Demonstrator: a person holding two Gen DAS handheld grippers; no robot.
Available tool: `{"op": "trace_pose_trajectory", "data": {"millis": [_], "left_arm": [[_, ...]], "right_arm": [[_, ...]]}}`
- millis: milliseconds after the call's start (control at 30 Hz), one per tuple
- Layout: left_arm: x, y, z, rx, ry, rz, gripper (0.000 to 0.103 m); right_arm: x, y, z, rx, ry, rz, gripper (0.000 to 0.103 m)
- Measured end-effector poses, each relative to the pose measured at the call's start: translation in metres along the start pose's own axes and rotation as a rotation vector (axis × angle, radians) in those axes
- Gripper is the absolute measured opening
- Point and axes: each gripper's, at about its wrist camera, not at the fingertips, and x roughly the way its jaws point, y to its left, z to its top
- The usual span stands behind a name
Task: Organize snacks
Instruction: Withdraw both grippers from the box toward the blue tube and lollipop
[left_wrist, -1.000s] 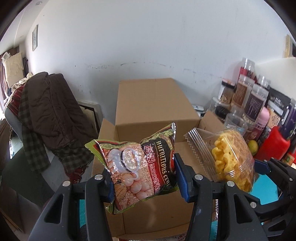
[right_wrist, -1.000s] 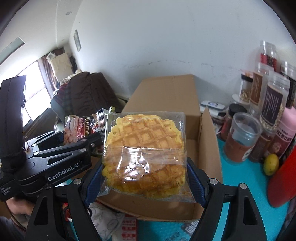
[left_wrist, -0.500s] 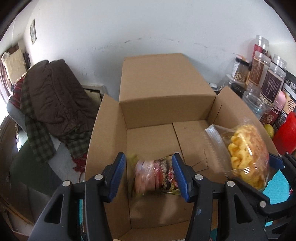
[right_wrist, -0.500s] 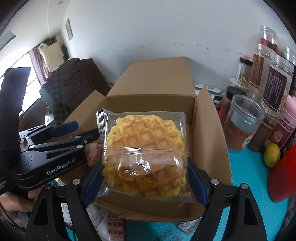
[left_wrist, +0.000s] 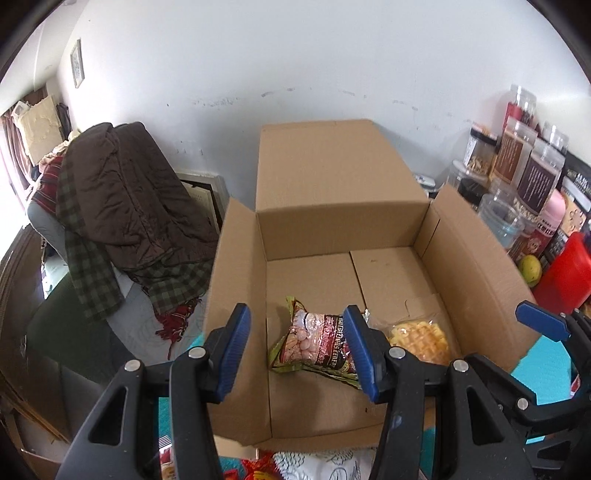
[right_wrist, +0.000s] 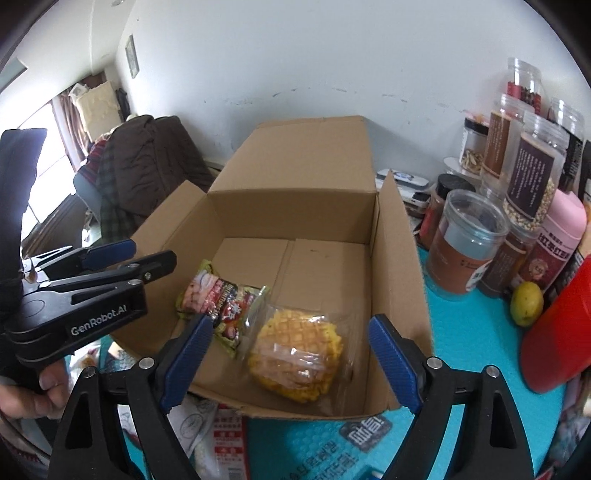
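Two snacks have just dropped into the cardboard box (right_wrist: 391, 258): the cereal packet (left_wrist: 317, 341) from the left claw (left_wrist: 295, 350), now apart and empty, and the waffle pack (right_wrist: 295, 354) beneath the right claw (right_wrist: 288, 354), still spreading. Both can fetch more.

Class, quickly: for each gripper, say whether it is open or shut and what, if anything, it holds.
Left gripper: open, holding nothing; the red-and-green cereal packet lies in the brown cardboard box.
Right gripper: jaws opening, holding nothing; the clear-wrapped yellow waffle lies in the box.
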Motion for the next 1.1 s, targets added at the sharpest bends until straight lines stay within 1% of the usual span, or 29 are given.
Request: {"op": "trace_pose_trajectory", "data": {"millis": [267, 500, 600, 767, 1100], "left_arm": [[-0.049, 0.004, 0.007, -0.005, -0.086, 0.005, 0.052], [-0.098, 0.01, 0.003, -0.007, -0.16, -0.006, 0.052], [-0.122, 0.012, -0.003, -0.006, -0.199, -0.01, 0.052], [-0.153, 0.013, -0.014, 0.002, -0.242, -0.019, 0.052], [-0.203, 0.013, -0.047, 0.007, -0.29, -0.056, 0.052]], "right_arm": [[-0.043, 0.011, 0.008, -0.012, -0.081, -0.005, 0.088], [-0.088, 0.027, 0.01, -0.04, -0.161, -0.008, 0.088], [-0.107, 0.034, 0.008, -0.049, -0.188, -0.008, 0.088], [-0.135, 0.043, -0.002, -0.061, -0.228, -0.008, 0.088], [-0.188, 0.062, -0.032, -0.068, -0.289, -0.018, 0.088]]}}
